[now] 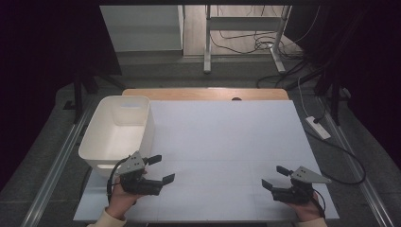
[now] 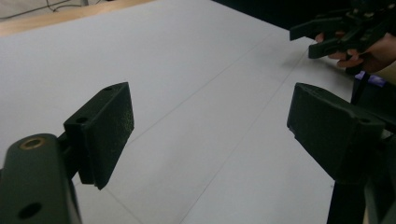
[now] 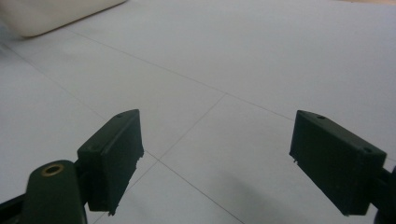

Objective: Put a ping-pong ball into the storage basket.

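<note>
My left gripper (image 1: 161, 169) is held low over the white table (image 1: 227, 142) near its front left, just beside the white bin (image 1: 116, 135). It stands open with nothing between its jaws (image 2: 210, 126). At the front right my right gripper (image 1: 275, 177) is also open and empty (image 3: 217, 154), pointing left across the table. In the left gripper view the right gripper (image 2: 322, 39) appears far off at the top right, held by a hand.
The white plastic bin sits at the table's left edge, nothing visible inside it; its corner (image 3: 56, 14) shows in the right gripper view. A wooden strip (image 1: 205, 93) runs along the far edge. Cables and a power strip (image 1: 318, 127) lie on the floor to the right.
</note>
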Available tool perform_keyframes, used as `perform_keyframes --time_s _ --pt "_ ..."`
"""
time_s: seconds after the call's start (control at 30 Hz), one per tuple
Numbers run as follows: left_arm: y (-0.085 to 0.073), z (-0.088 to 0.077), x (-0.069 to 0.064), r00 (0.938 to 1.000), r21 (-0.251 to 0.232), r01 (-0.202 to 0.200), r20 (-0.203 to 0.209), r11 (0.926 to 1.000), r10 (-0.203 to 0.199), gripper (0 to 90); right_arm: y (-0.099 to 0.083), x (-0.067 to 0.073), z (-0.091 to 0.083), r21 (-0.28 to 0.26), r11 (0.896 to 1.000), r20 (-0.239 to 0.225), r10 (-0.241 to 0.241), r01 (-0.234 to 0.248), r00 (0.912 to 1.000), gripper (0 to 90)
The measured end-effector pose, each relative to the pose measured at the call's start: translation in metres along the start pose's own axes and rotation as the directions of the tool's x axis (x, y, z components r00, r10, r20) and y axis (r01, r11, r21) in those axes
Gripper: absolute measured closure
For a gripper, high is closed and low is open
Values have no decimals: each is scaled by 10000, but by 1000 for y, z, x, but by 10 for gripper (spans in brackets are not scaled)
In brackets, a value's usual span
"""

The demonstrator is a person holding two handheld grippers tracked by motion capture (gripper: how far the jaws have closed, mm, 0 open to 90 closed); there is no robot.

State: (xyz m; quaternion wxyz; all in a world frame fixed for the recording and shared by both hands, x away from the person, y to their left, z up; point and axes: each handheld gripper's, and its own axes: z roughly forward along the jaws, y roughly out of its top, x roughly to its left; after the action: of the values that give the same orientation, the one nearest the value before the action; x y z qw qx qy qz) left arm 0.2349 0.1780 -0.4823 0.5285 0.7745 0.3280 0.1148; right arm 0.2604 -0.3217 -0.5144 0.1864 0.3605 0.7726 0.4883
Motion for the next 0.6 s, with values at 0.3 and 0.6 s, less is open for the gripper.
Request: perform_keyframes --time_s 0.3,0.6 --pt "-17 4 4 9999 363 32 -165 9993 -26 155 -1 1 -1 6 10000 -123 -57 57 9999 168" --pt "-27 8 5 9997 611 65 -240 9981 -50 155 -1 2 0 -10 9999 -272 -155 154 9995 168"
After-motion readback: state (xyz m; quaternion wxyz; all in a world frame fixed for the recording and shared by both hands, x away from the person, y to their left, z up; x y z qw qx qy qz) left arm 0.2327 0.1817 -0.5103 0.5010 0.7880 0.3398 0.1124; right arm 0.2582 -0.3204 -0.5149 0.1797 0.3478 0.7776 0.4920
